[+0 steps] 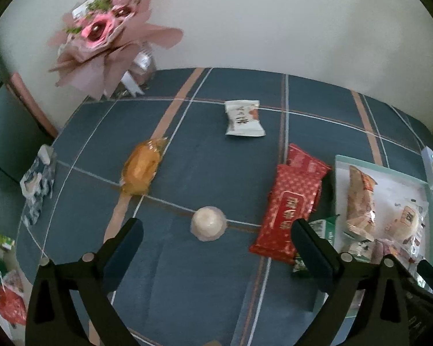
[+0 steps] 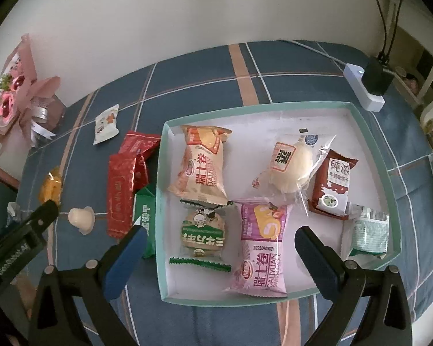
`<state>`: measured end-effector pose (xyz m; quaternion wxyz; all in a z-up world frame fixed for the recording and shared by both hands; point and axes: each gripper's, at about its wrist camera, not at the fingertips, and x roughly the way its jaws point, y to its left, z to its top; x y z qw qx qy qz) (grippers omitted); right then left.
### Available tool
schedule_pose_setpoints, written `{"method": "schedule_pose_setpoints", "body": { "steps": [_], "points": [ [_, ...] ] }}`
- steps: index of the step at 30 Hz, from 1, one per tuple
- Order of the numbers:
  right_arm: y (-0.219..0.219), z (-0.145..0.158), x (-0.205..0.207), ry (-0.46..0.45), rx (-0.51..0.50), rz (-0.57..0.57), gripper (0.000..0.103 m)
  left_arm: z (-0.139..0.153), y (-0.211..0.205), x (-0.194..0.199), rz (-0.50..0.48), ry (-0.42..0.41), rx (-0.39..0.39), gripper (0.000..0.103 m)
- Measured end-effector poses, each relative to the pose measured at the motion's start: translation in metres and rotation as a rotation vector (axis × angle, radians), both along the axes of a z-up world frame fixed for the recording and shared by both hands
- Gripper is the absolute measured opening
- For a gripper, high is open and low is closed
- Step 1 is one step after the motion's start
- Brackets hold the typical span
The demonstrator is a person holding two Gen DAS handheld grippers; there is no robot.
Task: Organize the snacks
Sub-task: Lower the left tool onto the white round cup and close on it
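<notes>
Both views are lit dimly and evenly by soft, cool, diffuse light; no lamp or window is seen, and no direct beam can be traced. The white wall (image 1: 274,23) is rendered as a dull grey-white. Only faint, soft-edged shadows are cast under the snacks on the blue plaid cloth (image 1: 205,167). Weak glare is picked up on the red foil packet (image 1: 288,210) and on the clear bun wrapper (image 2: 311,164). Strong fisheye bending is seen: the cloth's straight stripes are curved, and the corners are cut off by black vignetting. The pink bouquet (image 1: 101,34) is smeared by blur. Print on the packets in the tray (image 2: 372,132) is kept fairly sharp.
</notes>
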<state>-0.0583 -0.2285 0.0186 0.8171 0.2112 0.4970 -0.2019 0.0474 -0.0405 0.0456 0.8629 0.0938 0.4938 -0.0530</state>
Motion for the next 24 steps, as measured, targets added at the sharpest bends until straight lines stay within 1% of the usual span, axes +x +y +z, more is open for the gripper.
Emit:
{"method": "schedule_pose_setpoints", "body": {
  "steps": [6,11,15,19,22,24],
  "points": [
    [0.008,0.002,0.006,-0.024,0.002,0.020,0.103,-0.002,0.024,0.007,0.066,0.018,-0.034,0.102],
    [0.028,0.000,0.018,0.004,-0.015,0.100,0.103,-0.007,0.038,0.013,0.116,0.043,-0.061,0.102],
    [0.037,-0.005,0.024,0.025,-0.033,0.132,0.103,-0.014,0.039,0.017,0.119,0.071,-0.074,0.102],
    [0.038,-0.014,0.028,0.044,-0.040,0.134,0.103,-0.029,0.034,0.023,0.106,0.123,-0.080,0.102],
    [0.037,-0.020,0.032,0.054,-0.059,0.139,0.103,-0.043,0.032,0.030,0.117,0.165,-0.085,0.102],
    [0.037,-0.023,0.034,0.061,-0.069,0.142,0.103,-0.053,0.033,0.035,0.127,0.198,-0.103,0.102]
  ]
}}
